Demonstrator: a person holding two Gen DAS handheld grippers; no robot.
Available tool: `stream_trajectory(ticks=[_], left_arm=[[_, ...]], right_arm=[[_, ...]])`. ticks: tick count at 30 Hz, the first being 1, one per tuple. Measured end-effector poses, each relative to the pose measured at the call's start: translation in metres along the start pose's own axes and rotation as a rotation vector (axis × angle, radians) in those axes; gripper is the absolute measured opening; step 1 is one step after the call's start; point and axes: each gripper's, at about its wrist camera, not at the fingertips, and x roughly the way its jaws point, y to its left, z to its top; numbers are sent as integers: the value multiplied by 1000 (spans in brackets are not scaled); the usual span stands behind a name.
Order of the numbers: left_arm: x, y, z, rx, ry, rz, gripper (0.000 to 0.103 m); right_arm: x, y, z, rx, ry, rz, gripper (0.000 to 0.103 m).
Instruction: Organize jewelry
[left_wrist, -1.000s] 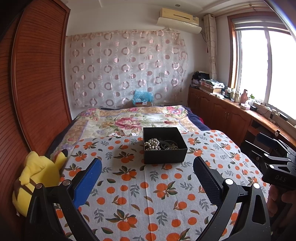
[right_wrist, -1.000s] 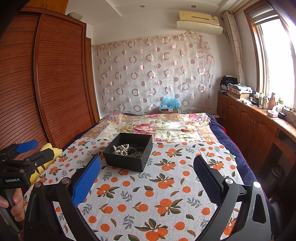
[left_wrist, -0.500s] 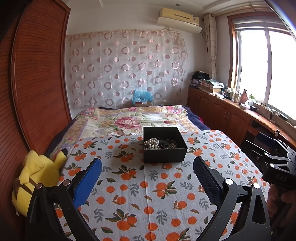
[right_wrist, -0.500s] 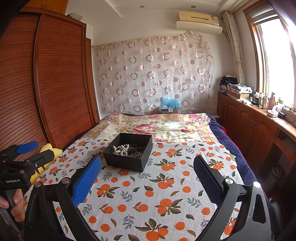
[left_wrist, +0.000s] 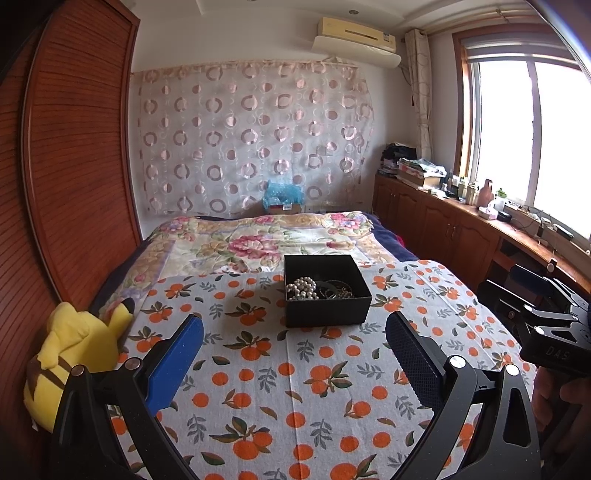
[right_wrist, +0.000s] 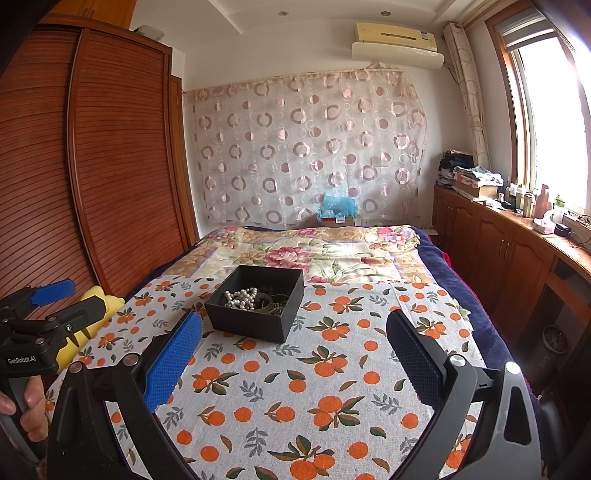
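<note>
A black open box (left_wrist: 327, 291) stands on the orange-print cloth (left_wrist: 295, 369) on the bed. In it lie a white pearl string (left_wrist: 302, 288) and darker jewelry (left_wrist: 338, 290). The box also shows in the right wrist view (right_wrist: 255, 304), with the pearls (right_wrist: 242, 298). My left gripper (left_wrist: 293, 354) is open and empty, held above the cloth short of the box. My right gripper (right_wrist: 293, 356) is open and empty, also short of the box, a little to its right. Each gripper shows at the edge of the other's view.
A yellow plush toy (left_wrist: 70, 354) lies at the bed's left edge by the wooden wardrobe (left_wrist: 74, 166). A floral quilt (left_wrist: 266, 243) covers the far bed. Wooden cabinets (left_wrist: 461, 236) with clutter run along the right wall under the window.
Both grippers stay open and almost still; the views shift only slightly.
</note>
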Motion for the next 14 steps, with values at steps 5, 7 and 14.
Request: stream_trajectory(ticks=[5, 7, 14], left_arm=[[0, -1, 0, -1, 1, 0, 95], [0, 1, 0, 0, 0, 1, 95], [-2, -2, 0, -2, -1, 0, 95]], right_arm=[[0, -2, 0, 0, 1, 0, 100], [0, -1, -1, 0, 1, 0, 100], [0, -1, -1, 1, 2, 1, 100]])
